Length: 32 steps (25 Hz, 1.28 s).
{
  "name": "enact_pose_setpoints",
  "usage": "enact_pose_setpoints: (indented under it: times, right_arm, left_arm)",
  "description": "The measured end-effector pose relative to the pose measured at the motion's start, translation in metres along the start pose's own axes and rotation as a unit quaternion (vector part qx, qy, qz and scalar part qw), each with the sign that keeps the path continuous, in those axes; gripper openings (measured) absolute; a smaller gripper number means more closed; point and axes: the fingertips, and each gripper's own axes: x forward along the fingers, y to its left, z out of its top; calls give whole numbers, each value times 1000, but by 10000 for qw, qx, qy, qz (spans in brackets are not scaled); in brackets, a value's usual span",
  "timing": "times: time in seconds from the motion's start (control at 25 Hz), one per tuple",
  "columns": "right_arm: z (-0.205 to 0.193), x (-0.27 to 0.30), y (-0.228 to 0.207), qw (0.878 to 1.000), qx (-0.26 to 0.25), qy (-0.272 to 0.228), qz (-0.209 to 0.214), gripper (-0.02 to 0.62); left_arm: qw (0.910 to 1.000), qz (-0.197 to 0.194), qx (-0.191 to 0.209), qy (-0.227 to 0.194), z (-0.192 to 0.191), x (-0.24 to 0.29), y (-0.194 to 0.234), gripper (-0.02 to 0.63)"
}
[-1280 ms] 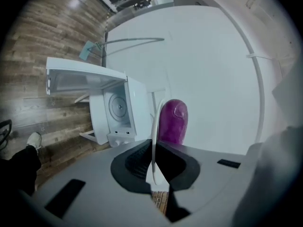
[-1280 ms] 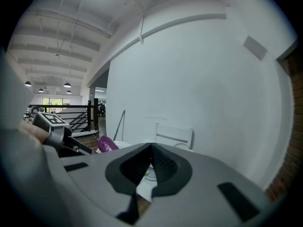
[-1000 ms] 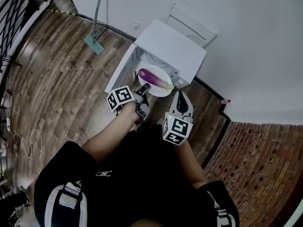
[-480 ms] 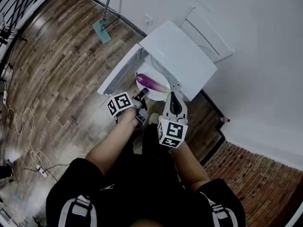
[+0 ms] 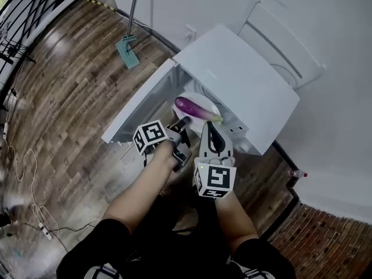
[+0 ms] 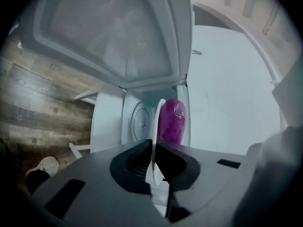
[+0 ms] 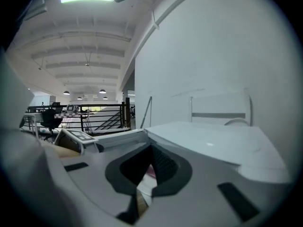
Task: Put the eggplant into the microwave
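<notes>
A purple eggplant [image 5: 195, 108] lies on a white plate [image 5: 200, 99] at the mouth of the white microwave [image 5: 244, 80], whose door [image 5: 139, 109] hangs open to the left. My left gripper [image 5: 185, 122] is shut on the plate's near rim. In the left gripper view the rim [image 6: 158, 112] runs edge-on between the jaws of the left gripper [image 6: 154, 148], with the eggplant [image 6: 171, 122] beyond and the turntable [image 6: 140, 125] beside it. My right gripper [image 5: 210, 127] is shut, its tip at the plate's near right edge; whether it touches is unclear. The right gripper [image 7: 150, 155] points over the microwave's top [image 7: 208, 141].
A white chair [image 5: 285, 45] stands behind the microwave against the wall. A mop [image 5: 128, 51] leans at the back left. Cables [image 5: 23, 173] trail over the wooden floor at the left. A small red-capped bottle [image 5: 299, 174] lies at the right.
Both grippers have sunk and moved toward the microwave's opening. The plate with the eggplant travelled with the left gripper. The right gripper has drawn in beside the plate.
</notes>
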Motion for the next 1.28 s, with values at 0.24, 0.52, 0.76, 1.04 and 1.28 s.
enact_pose_setpoints:
  times: [0.24,0.52,0.76,1.04,1.28]
  right_arm:
    - [-78,39,14,9974,-228,-55,677,11]
    - [-111,31,0,9988,-271,-328,231,11]
    - [-118,12,-15,9994,146,-306,-23,11]
    - [-125,-8,-20,9991,314,-268,-13,11]
    - [-132,-16,-26,9995,270,-153,-65,11]
  left_arm:
    - [9994,-114,295,159,20,40,53,15]
    - [9955,-309,704,558,26,64,63,15]
    - [9966,-317,552,528,30,83,56,15]
    - [9959,-375,610,545,29,109,46,15]
    - [9961,-378,558,577,31,137,37,16]
